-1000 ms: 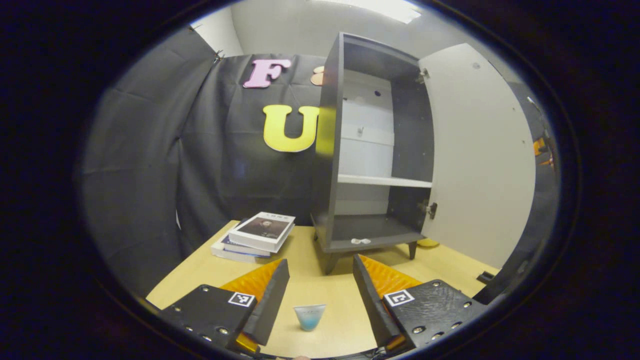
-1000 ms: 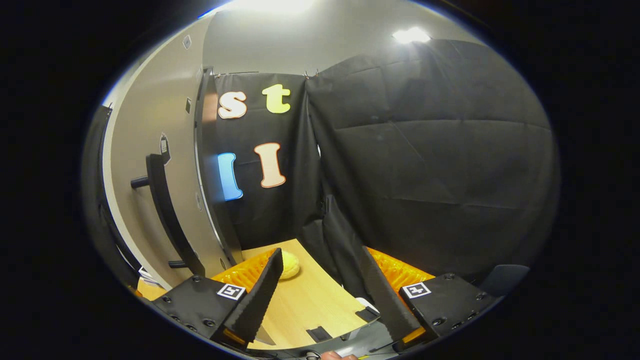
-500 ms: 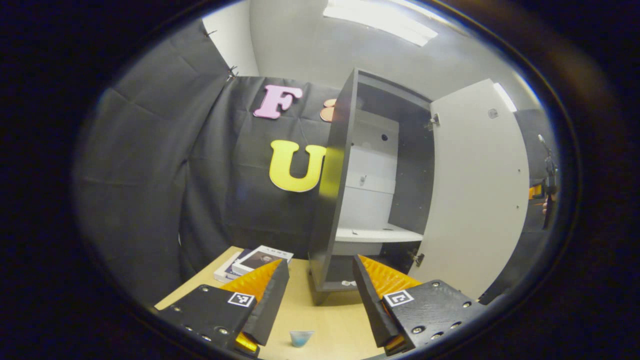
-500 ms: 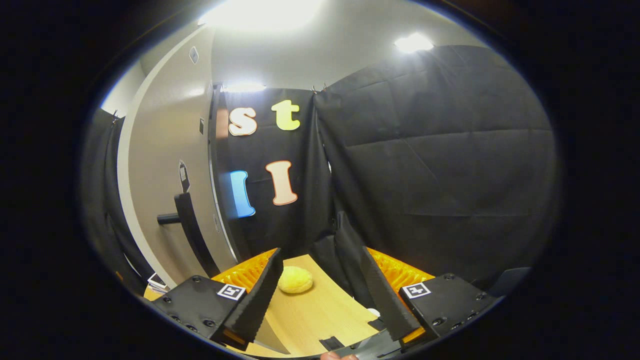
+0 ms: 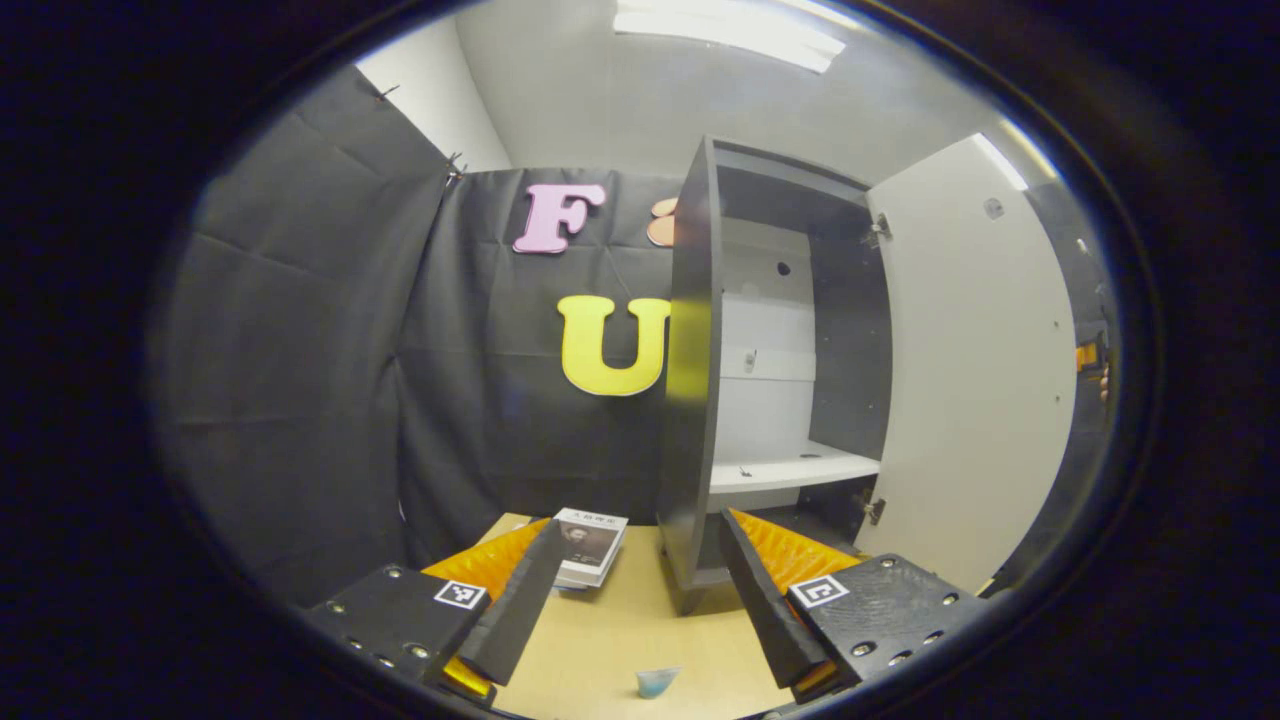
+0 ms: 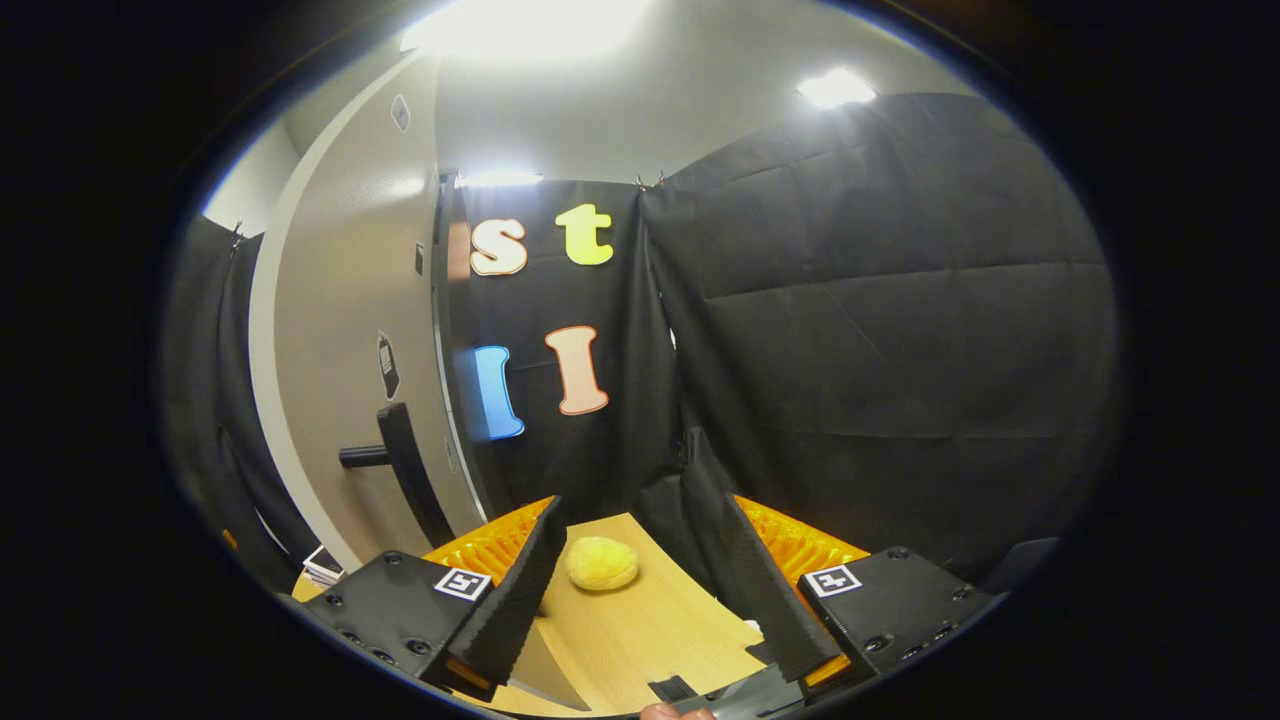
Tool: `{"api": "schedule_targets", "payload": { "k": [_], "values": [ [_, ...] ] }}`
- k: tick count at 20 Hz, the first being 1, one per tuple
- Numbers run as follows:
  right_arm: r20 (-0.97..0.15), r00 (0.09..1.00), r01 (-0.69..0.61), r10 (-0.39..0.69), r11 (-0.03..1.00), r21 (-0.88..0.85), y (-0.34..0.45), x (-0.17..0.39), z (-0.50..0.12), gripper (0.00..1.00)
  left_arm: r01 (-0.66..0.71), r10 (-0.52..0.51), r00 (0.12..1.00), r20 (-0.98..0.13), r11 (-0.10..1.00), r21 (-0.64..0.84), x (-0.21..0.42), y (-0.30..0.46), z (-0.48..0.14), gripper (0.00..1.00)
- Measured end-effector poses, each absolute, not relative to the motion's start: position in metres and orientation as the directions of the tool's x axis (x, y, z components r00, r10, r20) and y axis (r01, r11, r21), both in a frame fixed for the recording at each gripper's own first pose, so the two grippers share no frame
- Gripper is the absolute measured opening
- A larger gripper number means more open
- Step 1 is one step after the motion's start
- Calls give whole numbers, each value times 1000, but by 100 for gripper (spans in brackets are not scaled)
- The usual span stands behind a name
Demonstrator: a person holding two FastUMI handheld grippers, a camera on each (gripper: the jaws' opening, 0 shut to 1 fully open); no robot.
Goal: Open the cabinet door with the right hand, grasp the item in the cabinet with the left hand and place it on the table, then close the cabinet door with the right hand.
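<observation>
Cabinet (image 5: 690, 400) stands on table (image 5: 610, 640), door (image 5: 975, 370) swung wide open, shelves bare. Door handle (image 6: 405, 480) in right gripper view, near left of fingers. Books (image 5: 590, 545) left of cabinet. Left gripper (image 5: 635, 620) spread, holding nothing; right gripper (image 6: 640, 600) spread, empty. Small cup (image 5: 655, 682) sits on table between left fingers. Yellow lump (image 6: 601, 563) on table behind door.

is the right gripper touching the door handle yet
Apart. In the right gripper view the right gripper is open over the table, and the black door handle stands off to its left on the cabinet door with clear space between.
</observation>
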State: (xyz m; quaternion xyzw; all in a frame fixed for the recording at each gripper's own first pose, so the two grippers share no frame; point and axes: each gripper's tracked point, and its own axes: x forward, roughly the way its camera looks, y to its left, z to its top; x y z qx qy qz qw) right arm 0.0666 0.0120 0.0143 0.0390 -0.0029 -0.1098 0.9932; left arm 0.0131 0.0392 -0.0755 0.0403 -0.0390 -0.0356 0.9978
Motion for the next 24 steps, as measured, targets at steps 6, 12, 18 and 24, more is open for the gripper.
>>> {"api": "schedule_targets", "payload": {
  "k": [6,12,18,24],
  "values": [
    [33,989,142,-145,986,90,24,65,34,98,72,-79,994,73,993,96,12,32,-50,94],
    [10,993,118,-118,992,34,34,66,33,98,131,-136,986,95,989,66,10,25,-36,94],
    [17,997,74,-74,997,8,56,65,34,97,127,-129,990,54,991,44,13,25,-53,93],
    [-5,999,-40,41,998,45,101,63,26,98,80,-83,995,55,996,47,18,38,-58,93]
  ]
}}
